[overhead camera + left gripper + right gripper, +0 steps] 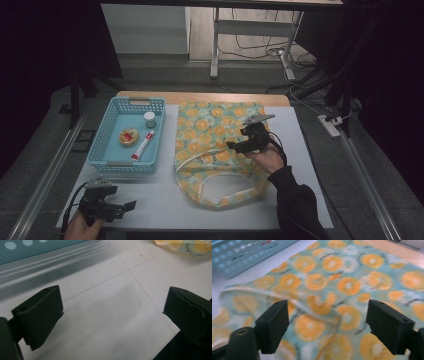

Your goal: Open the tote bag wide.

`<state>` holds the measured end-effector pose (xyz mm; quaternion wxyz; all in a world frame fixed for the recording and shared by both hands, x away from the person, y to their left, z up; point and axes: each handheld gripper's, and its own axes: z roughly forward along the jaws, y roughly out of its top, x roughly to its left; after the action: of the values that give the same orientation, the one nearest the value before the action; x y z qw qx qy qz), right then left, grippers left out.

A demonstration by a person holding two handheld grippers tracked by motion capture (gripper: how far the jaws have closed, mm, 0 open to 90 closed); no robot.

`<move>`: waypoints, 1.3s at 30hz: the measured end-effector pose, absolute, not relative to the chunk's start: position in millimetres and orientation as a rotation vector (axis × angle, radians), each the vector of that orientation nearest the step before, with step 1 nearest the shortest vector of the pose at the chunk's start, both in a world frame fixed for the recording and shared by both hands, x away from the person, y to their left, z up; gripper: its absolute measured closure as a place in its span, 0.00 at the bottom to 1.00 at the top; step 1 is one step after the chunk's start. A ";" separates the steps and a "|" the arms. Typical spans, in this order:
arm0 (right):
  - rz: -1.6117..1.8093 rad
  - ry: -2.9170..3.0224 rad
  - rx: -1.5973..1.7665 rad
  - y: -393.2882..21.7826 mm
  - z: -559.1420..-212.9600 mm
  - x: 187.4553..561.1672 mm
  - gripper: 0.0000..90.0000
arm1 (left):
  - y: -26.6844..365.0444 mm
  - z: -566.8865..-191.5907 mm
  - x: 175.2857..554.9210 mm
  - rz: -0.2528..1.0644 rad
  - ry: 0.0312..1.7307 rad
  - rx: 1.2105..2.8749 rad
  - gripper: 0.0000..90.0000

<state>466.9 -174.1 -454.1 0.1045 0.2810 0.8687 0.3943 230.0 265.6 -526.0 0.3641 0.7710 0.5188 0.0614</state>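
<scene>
Fabric first: the orange-print tote bag (215,150) lies flat on the white table (300,200), just right of the blue basket (100,155). Its long axis runs from the far edge of the table toward me, with the mouth and its pale handles (225,192) at my end and the closed bottom pointing away. One handle strap (312,311) crosses the print below my right gripper (327,322). I hold that gripper over the right half of the bag, jaws spread wide and nothing between them; the cloth lies under them, not gripped. My left gripper (112,315) sits low at the near left corner of the table, well apart from the bag, jaws also wide open over bare tabletop. Inside the basket lie a small jar (149,119), a round tin (128,137) and a tube (143,145).
</scene>
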 end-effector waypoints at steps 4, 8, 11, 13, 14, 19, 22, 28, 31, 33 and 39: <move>1.166 2.640 0.791 -167.8 -458.9 454.0 0.08 | 265.6 -526.0 230.0 0.158 1.336 1.983 0.03; 1.167 2.706 0.760 -159.9 -466.2 442.2 0.01 | 265.6 -525.9 229.9 0.159 1.334 1.983 0.03; 1.129 2.731 0.722 -152.6 -472.5 434.7 0.00 | 265.6 -525.9 229.7 0.160 1.332 1.983 0.03; 1.097 2.745 0.703 -148.1 -477.9 431.3 0.00 | 265.5 -525.8 229.4 0.161 1.331 1.984 0.03; 1.080 2.749 0.699 -146.4 -480.6 430.1 0.00 | 265.5 -525.7 229.4 0.161 1.330 1.984 0.03; 1.009 2.779 0.690 -142.0 -496.5 430.4 0.03 | 265.4 -525.8 229.5 0.161 1.329 1.985 0.03; 0.966 2.767 0.700 -144.8 -506.3 434.9 0.06 | 265.3 -525.8 229.4 0.161 1.329 1.985 0.03; 0.873 2.753 0.678 -150.5 -517.3 437.2 0.09 | 265.3 -525.8 229.5 0.161 1.329 1.985 0.03; 0.846 2.750 0.664 -153.0 -522.2 437.7 0.11 | 265.1 -525.8 229.5 0.161 1.329 1.986 0.03; 0.854 2.753 0.670 -154.4 -522.6 438.7 0.15 | 265.0 -525.8 229.5 0.161 1.329 1.986 0.03; 0.871 2.763 0.666 -157.3 -520.7 439.2 0.27 | 264.9 -525.8 229.4 0.162 1.328 1.988 0.03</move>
<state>439.2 -157.3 -520.7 0.0842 0.2231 0.9262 0.2920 229.4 264.9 -525.8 0.3643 0.7726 0.5162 0.0630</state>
